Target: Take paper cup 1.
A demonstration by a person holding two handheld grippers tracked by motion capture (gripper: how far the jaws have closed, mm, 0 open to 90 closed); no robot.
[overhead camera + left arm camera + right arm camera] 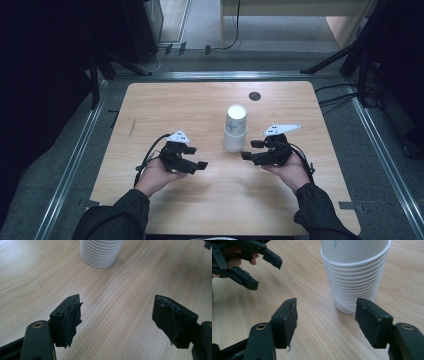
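White paper cup stack (235, 128), upright mid-desk (170, 105); light, crushable, best gripped gently low on ribbed wall. Left gripper (200, 165) and right gripper (248, 150) flanking stack, both with jaws apart, empty.

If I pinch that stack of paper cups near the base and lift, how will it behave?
The stack of paper cups stands tall on a narrow base, so a sideways nudge would likely tip it. Thin paper walls may dent. Nested cups might separate, leaving some behind.
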